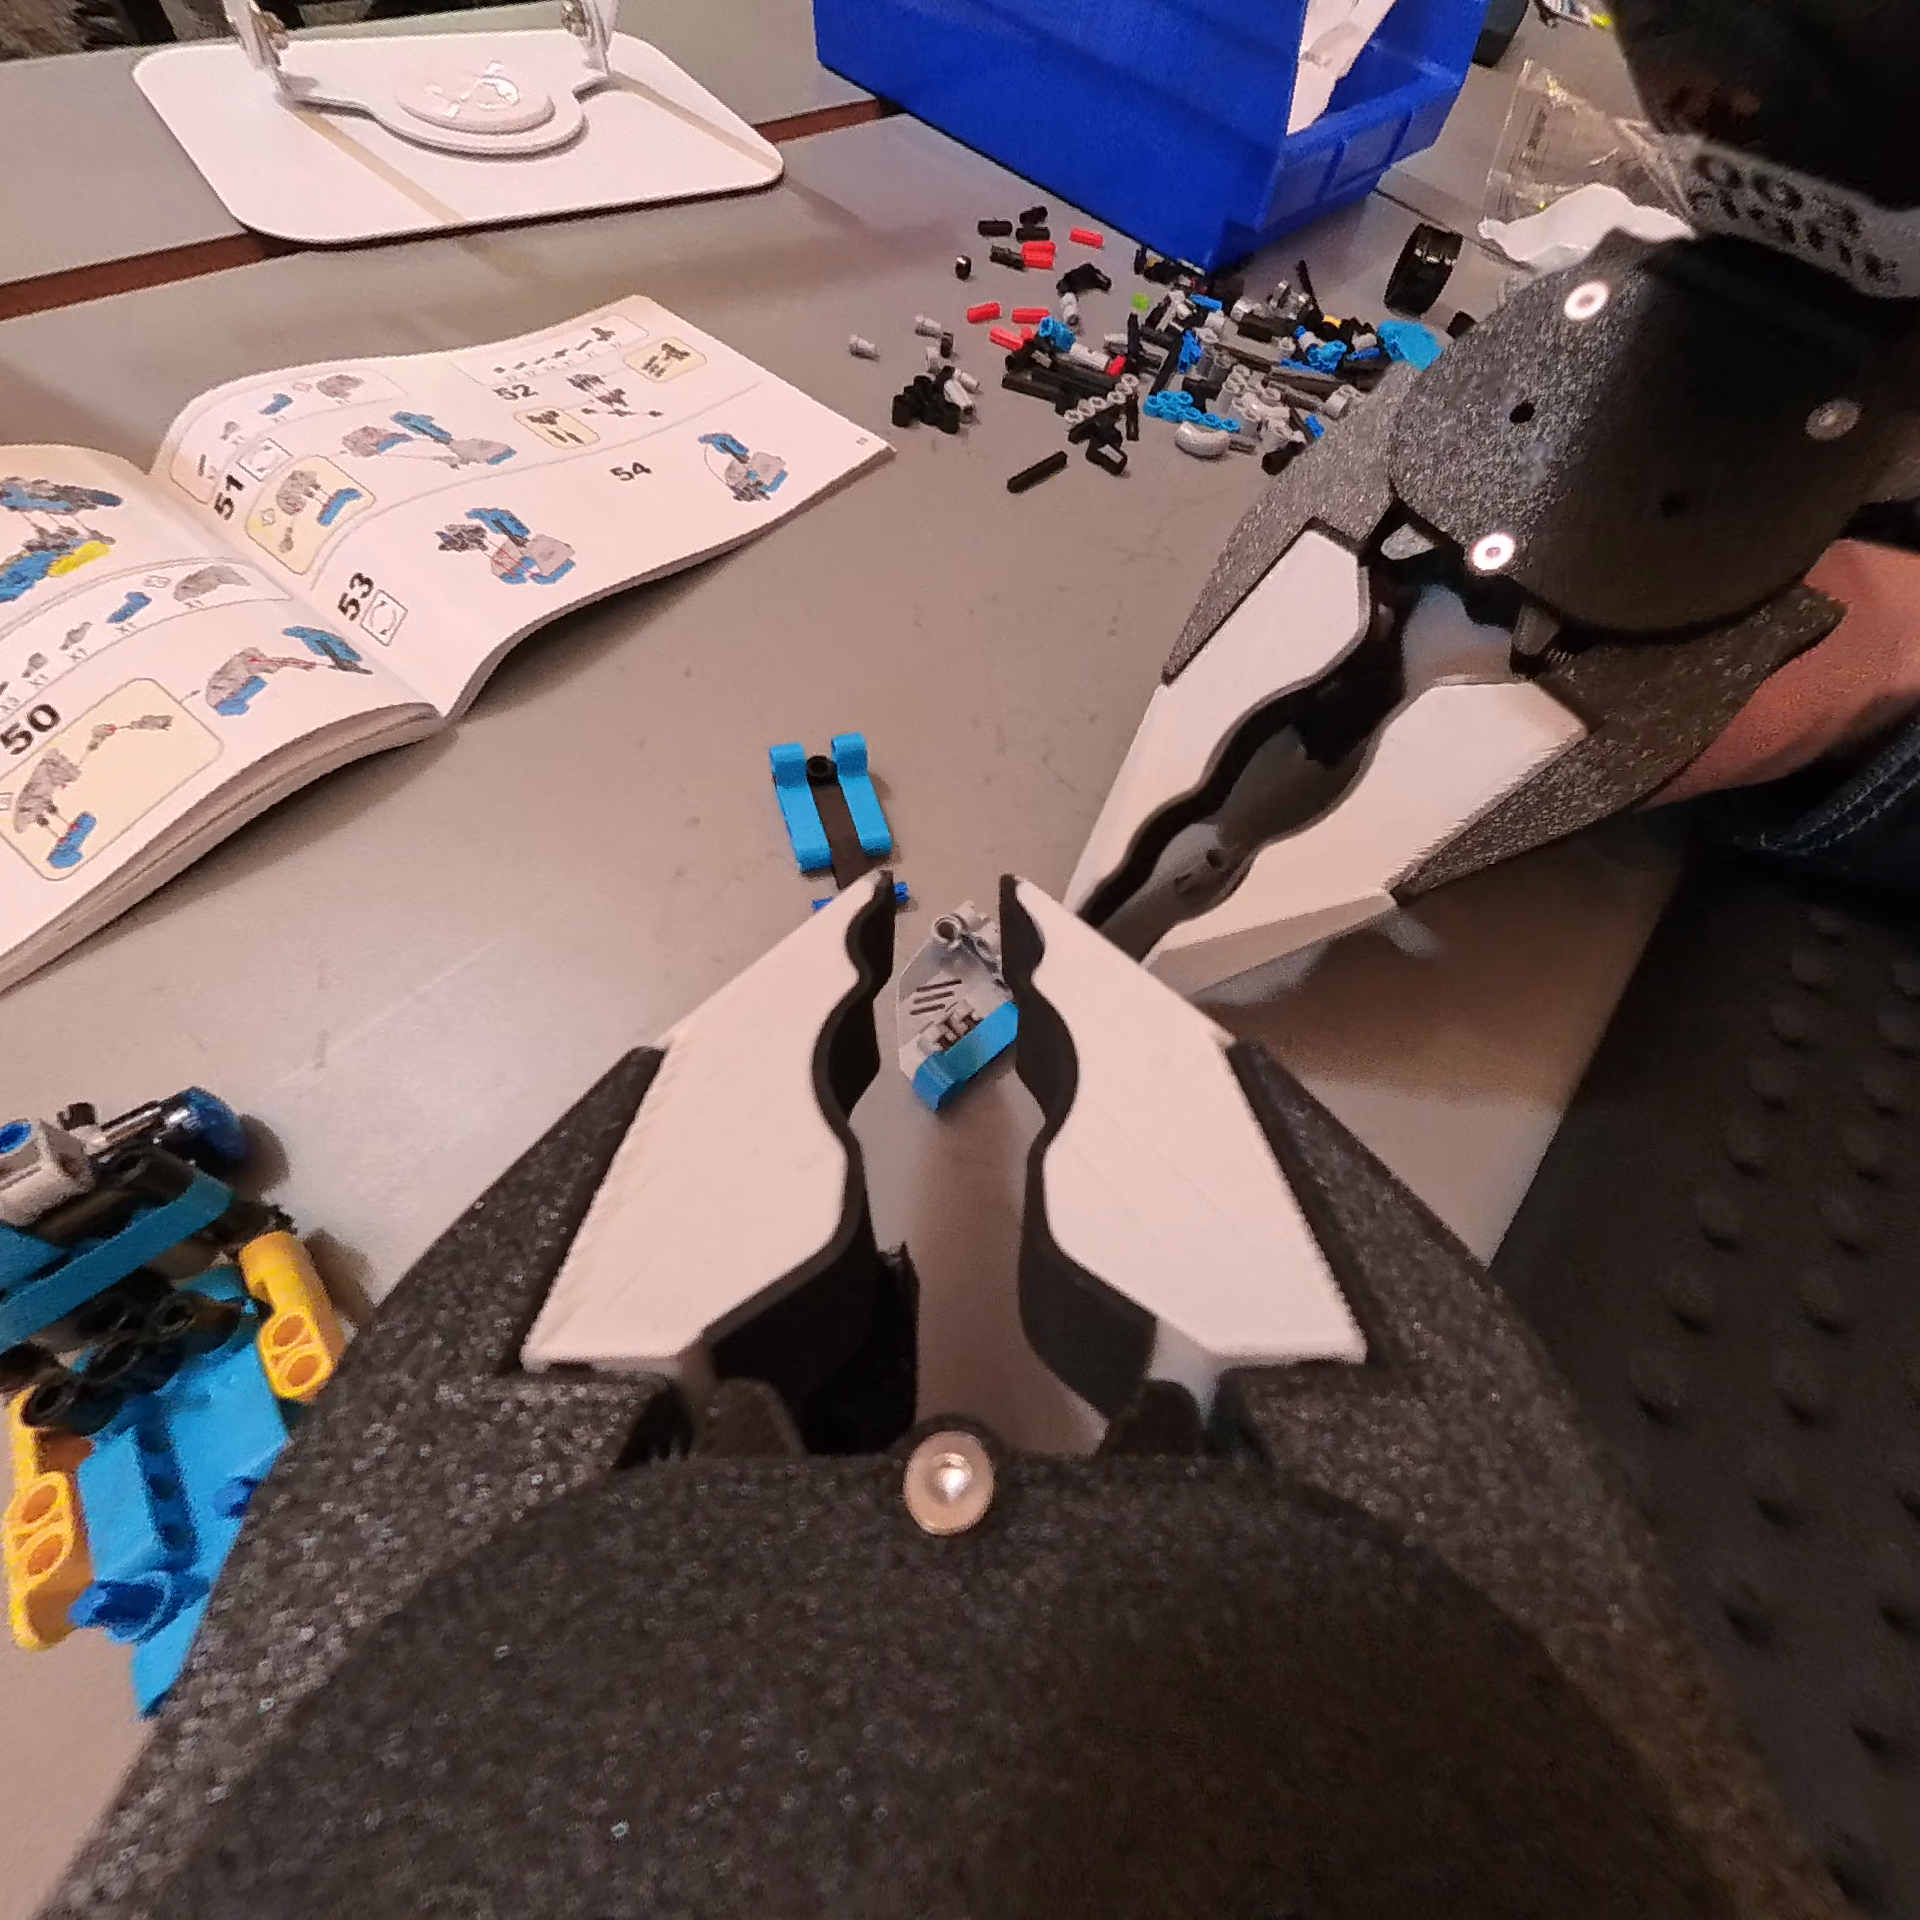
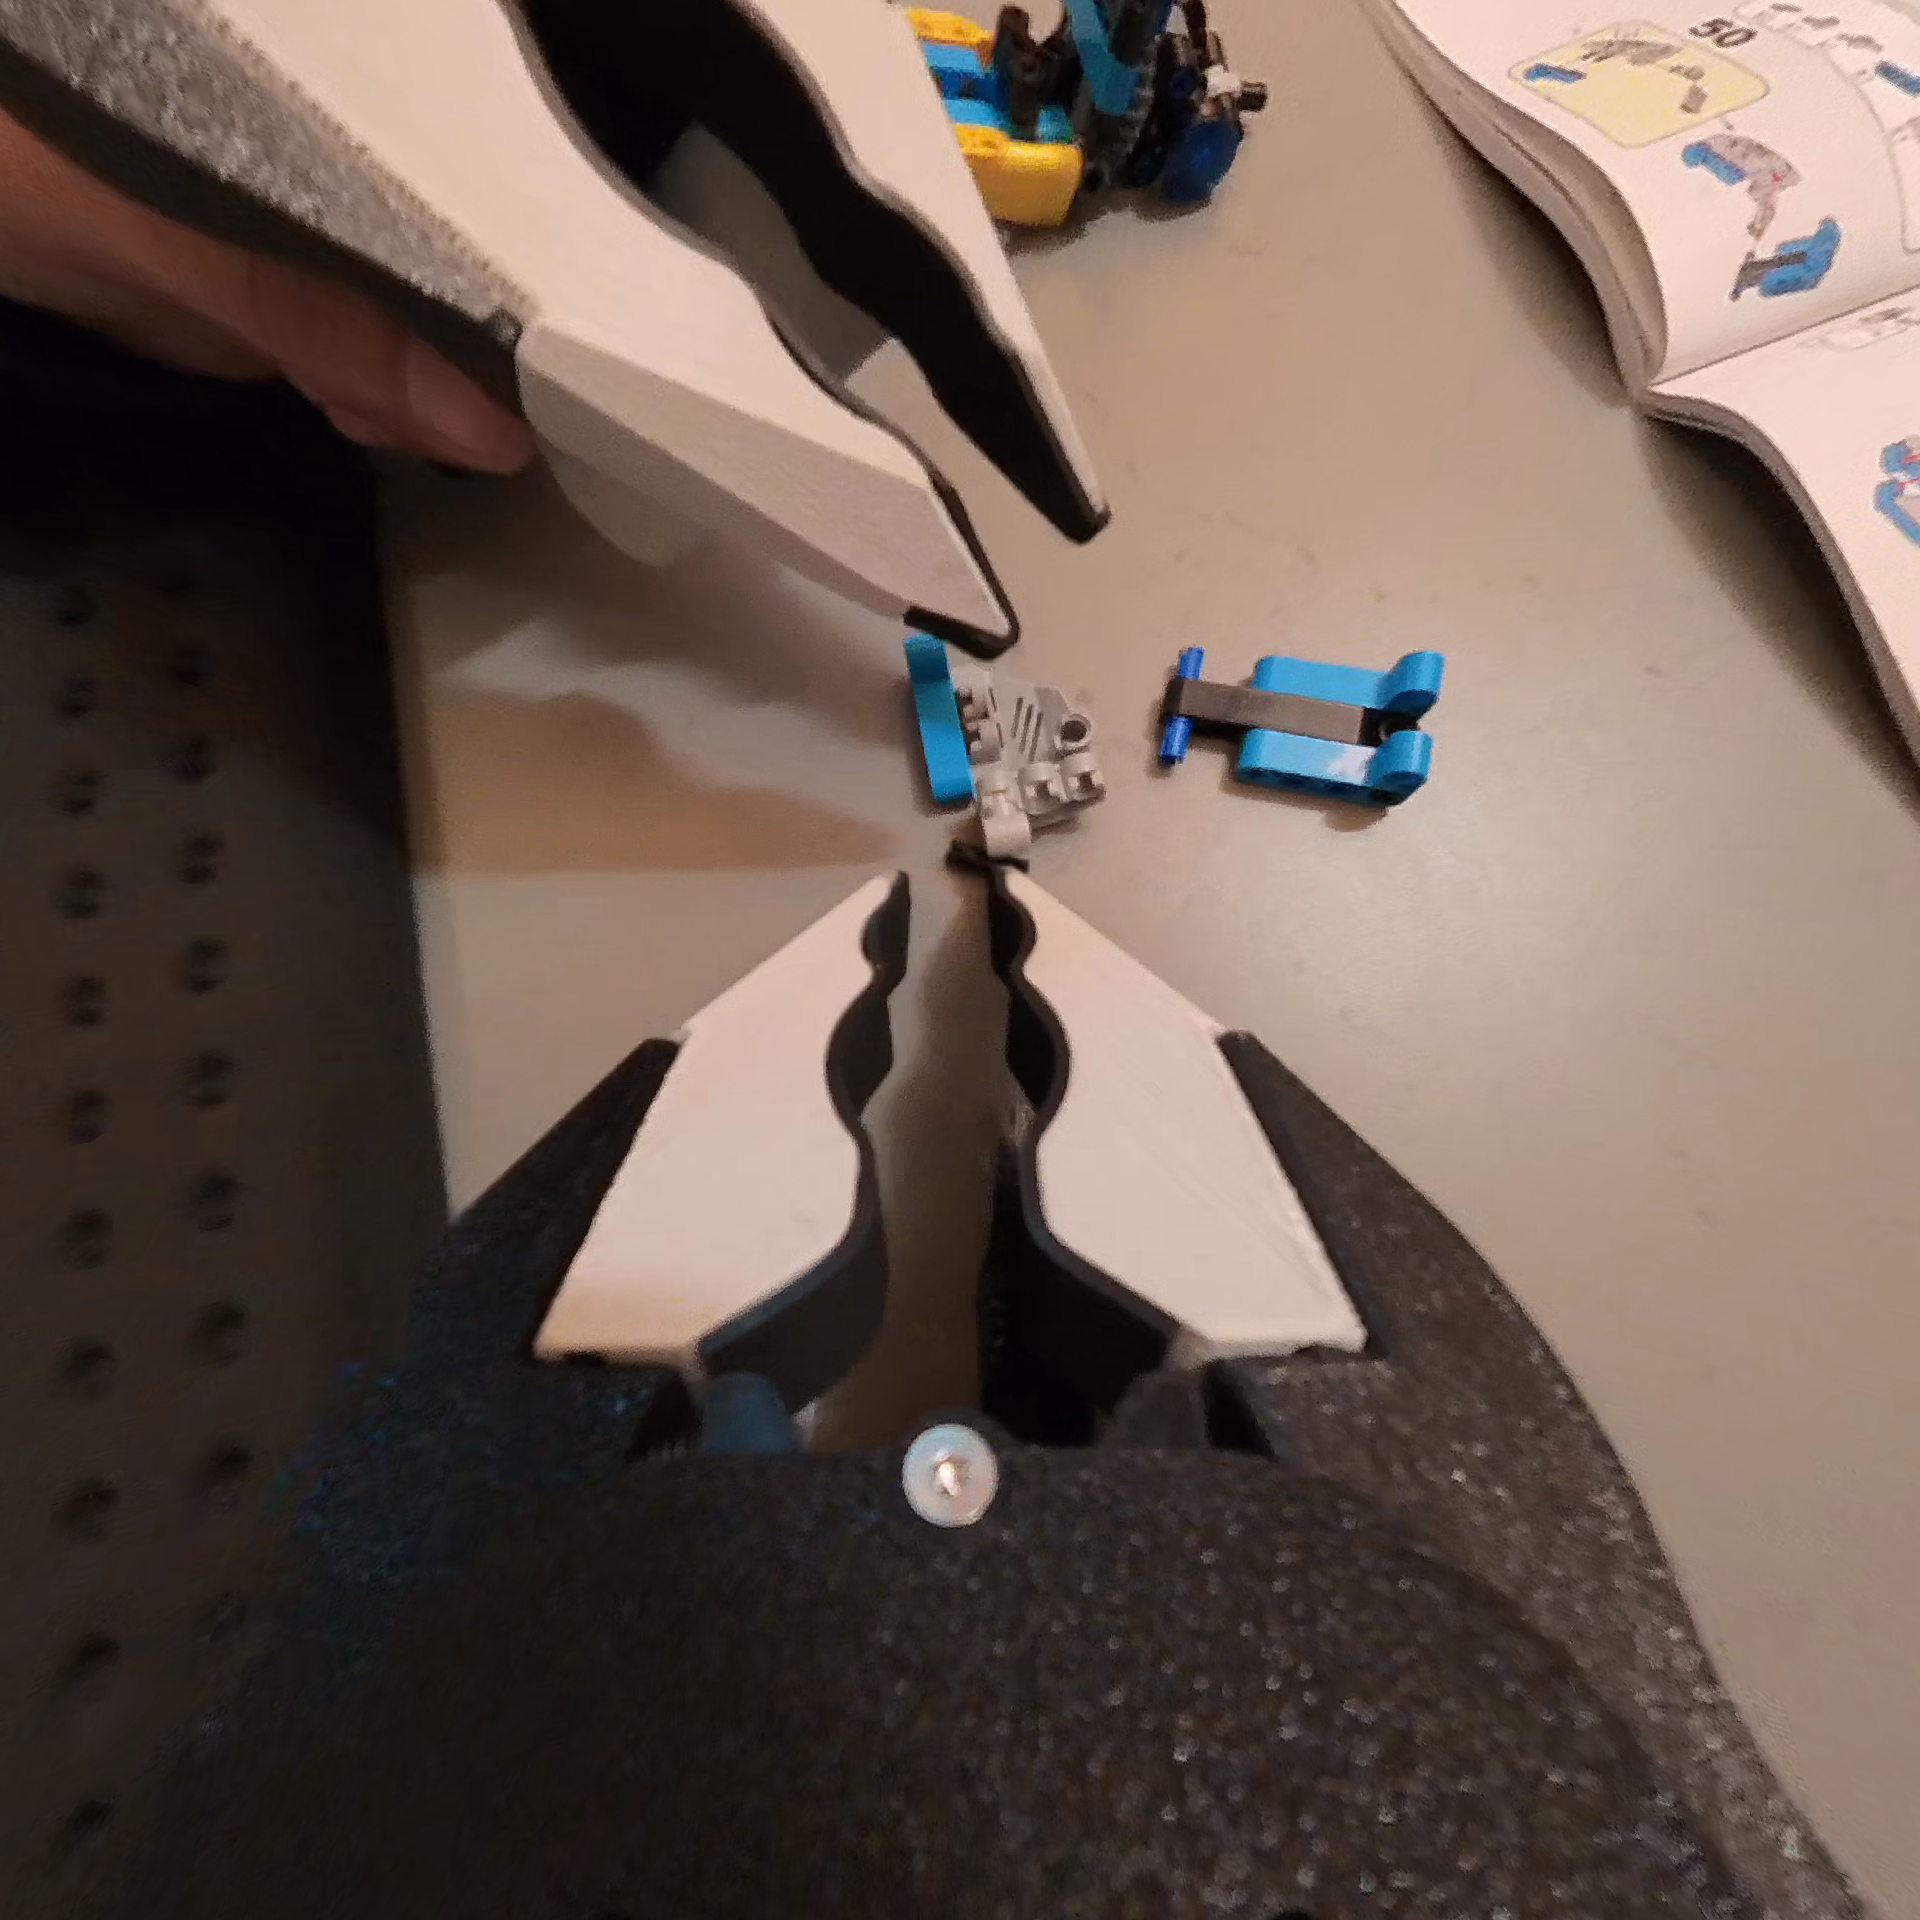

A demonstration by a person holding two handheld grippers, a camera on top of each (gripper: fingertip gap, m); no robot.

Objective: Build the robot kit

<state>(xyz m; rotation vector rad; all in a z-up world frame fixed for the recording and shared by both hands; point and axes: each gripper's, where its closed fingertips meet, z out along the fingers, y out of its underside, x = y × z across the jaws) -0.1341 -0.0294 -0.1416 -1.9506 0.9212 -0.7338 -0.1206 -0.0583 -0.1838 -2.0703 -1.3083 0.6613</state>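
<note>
A small grey-and-blue brick assembly (image 1: 951, 1023) lies on the grey table (image 1: 582, 935). My left gripper (image 1: 948, 888) is open and hovers over it, with the assembly in the gap. Its right pad is close beside the assembly and the left pad is apart from it. In the right wrist view the left gripper (image 2: 1039, 571) comes in from the upper left, its lower tip just above the assembly (image 2: 1023, 738). My right gripper (image 2: 948, 881) is open by a narrow gap, its tips just short of the assembly's grey connector. A tiny black piece (image 2: 987, 854) sits at its right fingertip. The right gripper also shows in the left wrist view (image 1: 1122, 935).
A blue-and-black beam assembly (image 1: 831, 800) (image 2: 1320, 717) lies just beyond. An open instruction booklet (image 1: 416, 520), a larger blue-yellow model (image 1: 135, 1299), a pile of loose pieces (image 1: 1174, 364), a blue bin (image 1: 1143, 104) and a white stand (image 1: 447, 135) surround it. A black studded mat (image 1: 1766, 1143) lies at the table's edge. My hands' fingertips stand some 5 centimetres from each other.
</note>
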